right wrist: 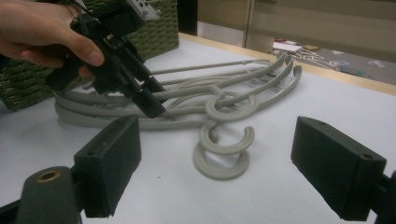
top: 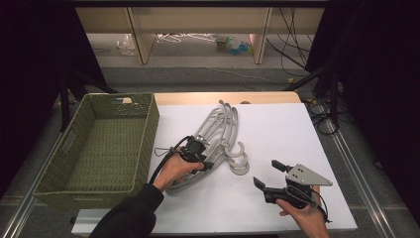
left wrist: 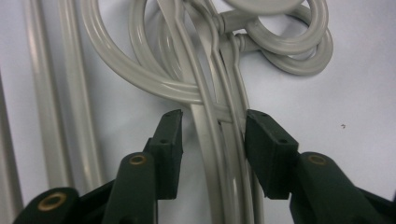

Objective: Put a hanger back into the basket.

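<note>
A pile of grey plastic hangers (top: 221, 130) lies in the middle of the white table, hooks (top: 240, 161) pointing toward me. My left gripper (top: 201, 159) is down on the pile. In the left gripper view its jaws (left wrist: 215, 135) stand open on either side of a few hanger stems (left wrist: 219, 154), the right pad touching one. The right gripper view shows that gripper (right wrist: 152, 103) tipped down into the hangers (right wrist: 233, 88), held by a hand. My right gripper (top: 268, 174) hovers open near the table's front right, its jaws (right wrist: 219, 149) wide apart and empty, facing the hooks (right wrist: 224, 144).
A green woven basket (top: 148, 130) stands empty at the table's left, close beside the hangers, and it appears again behind the hand (right wrist: 23, 88). Bare white tabletop (top: 282, 129) stretches right of the pile. Beyond the far edge are a floor, cables and shelf legs.
</note>
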### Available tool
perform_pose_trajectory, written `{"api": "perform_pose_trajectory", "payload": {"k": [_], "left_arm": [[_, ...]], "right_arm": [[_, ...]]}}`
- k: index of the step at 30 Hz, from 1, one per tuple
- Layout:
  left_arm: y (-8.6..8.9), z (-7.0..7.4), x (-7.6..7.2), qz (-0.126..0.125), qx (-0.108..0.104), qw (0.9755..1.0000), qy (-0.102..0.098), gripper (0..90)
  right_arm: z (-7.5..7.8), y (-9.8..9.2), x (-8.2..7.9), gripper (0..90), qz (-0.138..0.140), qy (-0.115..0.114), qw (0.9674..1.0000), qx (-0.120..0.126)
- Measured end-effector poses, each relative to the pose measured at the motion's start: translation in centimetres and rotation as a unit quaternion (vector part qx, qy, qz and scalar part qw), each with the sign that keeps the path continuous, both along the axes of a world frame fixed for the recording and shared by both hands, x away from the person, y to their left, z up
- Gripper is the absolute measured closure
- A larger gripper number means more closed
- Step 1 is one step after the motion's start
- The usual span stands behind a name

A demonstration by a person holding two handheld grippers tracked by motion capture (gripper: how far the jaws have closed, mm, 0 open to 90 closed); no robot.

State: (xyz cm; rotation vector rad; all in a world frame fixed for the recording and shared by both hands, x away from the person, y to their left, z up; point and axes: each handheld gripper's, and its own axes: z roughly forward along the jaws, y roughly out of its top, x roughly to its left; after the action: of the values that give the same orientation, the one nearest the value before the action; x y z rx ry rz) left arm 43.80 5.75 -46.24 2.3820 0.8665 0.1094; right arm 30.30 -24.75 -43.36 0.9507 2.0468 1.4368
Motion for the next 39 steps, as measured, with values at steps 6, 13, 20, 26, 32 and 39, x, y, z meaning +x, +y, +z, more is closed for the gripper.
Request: {"api": "perform_pose_trajectory", "payload": {"k": [6,13,20,26,32,39], "left_arm": [[-0.1,-0.1,0.1,-0.001,-0.008,0.9999,0.012,66.2],[0.0,0.0,0.0,0.014,-0.009,0.9997,0.015,66.4],[0.0,0.2,0.0,0.015,-0.007,0.9998,0.014,65.0],[0.4,0.8,0.1,0.006,-0.009,0.9998,0.015,66.4],[0.6,0.8,0.3,0.006,-0.017,0.9996,0.021,69.6],[1.2,1.5,0.1,0.018,-0.026,0.9994,0.011,78.1]], "right_arm": [[0.0,0.1,0.1,17.2,0.003,0.002,1.0000,0.007],[0.0,0.0,0.0,17.2,0.003,0.000,1.0000,0.000],[0.0,0.0,0.1,17.2,0.004,-0.008,1.0000,-0.003],[0.1,0.0,0.1,17.2,0.005,-0.009,0.9999,-0.002],[0.1,0.1,0.0,17.2,0.006,0.004,1.0000,0.002],[0.1,0.1,0.0,17.2,0.007,0.001,1.0000,0.000]]}}
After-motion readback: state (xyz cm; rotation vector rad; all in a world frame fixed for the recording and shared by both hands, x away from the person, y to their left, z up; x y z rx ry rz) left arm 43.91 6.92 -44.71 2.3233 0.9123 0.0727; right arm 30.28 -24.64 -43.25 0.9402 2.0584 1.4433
